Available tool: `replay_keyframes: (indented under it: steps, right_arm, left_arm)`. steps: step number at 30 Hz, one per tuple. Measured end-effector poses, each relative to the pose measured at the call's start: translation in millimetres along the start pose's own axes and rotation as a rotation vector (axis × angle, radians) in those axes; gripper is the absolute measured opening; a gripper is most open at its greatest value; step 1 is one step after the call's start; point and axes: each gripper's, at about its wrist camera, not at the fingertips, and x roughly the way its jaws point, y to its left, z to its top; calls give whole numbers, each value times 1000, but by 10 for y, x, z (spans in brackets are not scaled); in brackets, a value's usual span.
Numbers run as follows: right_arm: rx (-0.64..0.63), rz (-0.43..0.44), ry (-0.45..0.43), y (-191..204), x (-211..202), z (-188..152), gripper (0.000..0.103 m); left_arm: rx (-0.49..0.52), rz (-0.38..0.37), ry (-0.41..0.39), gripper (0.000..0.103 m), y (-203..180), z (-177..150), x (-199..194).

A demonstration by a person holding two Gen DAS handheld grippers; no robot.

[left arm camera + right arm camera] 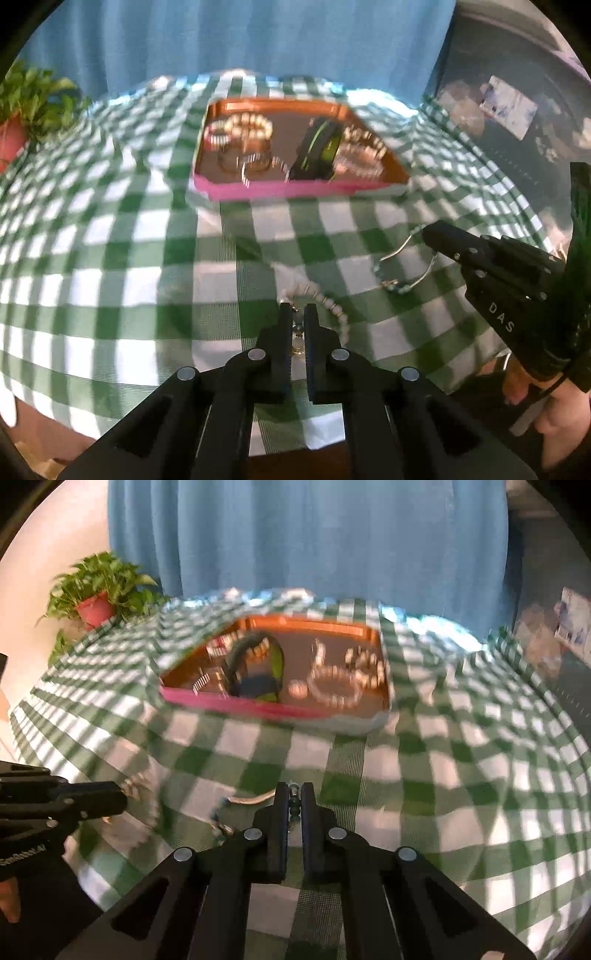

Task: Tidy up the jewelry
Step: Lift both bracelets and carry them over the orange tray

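A pink-rimmed tray (pixel 258 190) with a brown floor holds several bracelets and a black-and-green watch (pixel 317 149) at the back of the checked table; it also shows in the right wrist view (pixel 258 707). My left gripper (pixel 299 308) is shut on a pale beaded bracelet (pixel 332 304), low over the cloth in front of the tray. My right gripper (pixel 294 788) is shut on a silver bangle with dark green beads (pixel 251 799). That bangle (pixel 406 269) hangs from the right gripper's tip (pixel 430 234) in the left wrist view.
A green-and-white checked cloth (pixel 147 240) covers the table. A potted plant (pixel 98 602) stands at the back left corner. A blue curtain (pixel 314 535) hangs behind. The left gripper (pixel 114 799) shows at the left edge of the right wrist view.
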Motion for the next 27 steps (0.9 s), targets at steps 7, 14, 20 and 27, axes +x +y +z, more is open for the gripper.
replay_keyframes:
  steps: [7,14,20,27]
  right_arm:
    - [-15,0,-84,117,-516,149,5]
    - [4,13,-162,202,-1128,329,5]
    - [27,57,-253,222,-1612,519,6]
    - [7,67,-289,209,-1660,770,6]
  left_arm:
    - [29,0,-100,6,-220,202,-625]
    - [33,13,-220,6,-348,322,-1238]
    - [-10,17,-294,6,-273,428,-1523]
    - [-40,-27,-327,6,-108,694,-1523]
